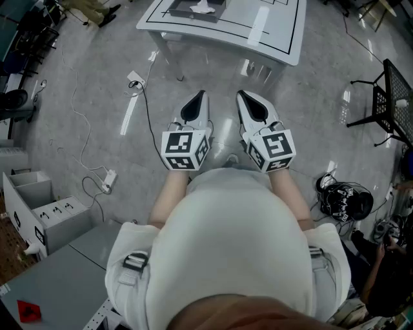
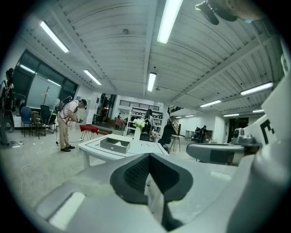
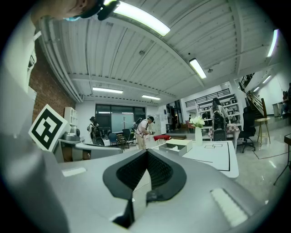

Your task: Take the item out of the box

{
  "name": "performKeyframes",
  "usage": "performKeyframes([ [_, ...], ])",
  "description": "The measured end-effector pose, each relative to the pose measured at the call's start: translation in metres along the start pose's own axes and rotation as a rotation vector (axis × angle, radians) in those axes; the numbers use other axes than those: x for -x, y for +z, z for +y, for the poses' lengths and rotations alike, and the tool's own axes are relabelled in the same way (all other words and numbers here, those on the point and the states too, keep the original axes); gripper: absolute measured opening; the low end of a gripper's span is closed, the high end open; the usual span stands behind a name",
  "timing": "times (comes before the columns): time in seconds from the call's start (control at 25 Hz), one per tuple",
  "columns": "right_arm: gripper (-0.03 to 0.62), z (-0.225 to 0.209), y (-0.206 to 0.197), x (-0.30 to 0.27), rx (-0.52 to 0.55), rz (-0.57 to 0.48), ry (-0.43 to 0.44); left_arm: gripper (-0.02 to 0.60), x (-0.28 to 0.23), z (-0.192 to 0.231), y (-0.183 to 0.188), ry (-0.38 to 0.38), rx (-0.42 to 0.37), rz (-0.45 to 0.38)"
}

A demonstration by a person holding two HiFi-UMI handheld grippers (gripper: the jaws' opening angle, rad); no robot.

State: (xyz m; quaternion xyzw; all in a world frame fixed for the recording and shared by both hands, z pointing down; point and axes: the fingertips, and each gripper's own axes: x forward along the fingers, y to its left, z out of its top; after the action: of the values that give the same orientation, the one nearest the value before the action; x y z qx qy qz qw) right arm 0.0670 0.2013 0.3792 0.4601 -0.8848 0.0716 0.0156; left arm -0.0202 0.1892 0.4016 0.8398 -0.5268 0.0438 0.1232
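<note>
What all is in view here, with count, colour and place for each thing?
table: one, white with black lines, ahead
box: one, grey, on the table, white item inside
vase: one, white, holding flowers, on the table
chair: one, black, right of the table
power strip: at least one, white, floor, left
bystander: one, white shirt, beyond the table
left gripper: one, white, shut, empty, held low
right gripper: one, white, shut, empty, beside it

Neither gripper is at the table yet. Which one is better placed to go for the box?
Left, marginally. In the head view the box on the table lies almost straight ahead of the left gripper; the right gripper sits further aside. Both have fingers shut, empty, and far off.
</note>
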Motion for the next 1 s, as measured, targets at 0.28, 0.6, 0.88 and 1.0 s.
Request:
performKeyframes([
  [0.28, -0.012, 0.001, -0.003, 0.001, 0.017, 0.015, 0.012, -0.003, 0.002, -0.003, 0.001, 0.005, 0.010, -0.012],
  [0.6, -0.012, 0.001, 0.000, 0.000, 0.036, 0.016, 0.030, -0.003, 0.001, -0.003, 0.003, 0.016, 0.029, -0.022],
  [0.88, -0.011, -0.007, 0.000, -0.001, 0.018, 0.003, 0.058, -0.003, -0.009, -0.006, 0.004, 0.023, 0.044, -0.034],
  [1.0, -0.009, -0.012, -0.004, -0.002, 0.000, 0.018, 0.063, -0.003, -0.012, -0.010, 0.003, 0.023, 0.048, -0.034],
])
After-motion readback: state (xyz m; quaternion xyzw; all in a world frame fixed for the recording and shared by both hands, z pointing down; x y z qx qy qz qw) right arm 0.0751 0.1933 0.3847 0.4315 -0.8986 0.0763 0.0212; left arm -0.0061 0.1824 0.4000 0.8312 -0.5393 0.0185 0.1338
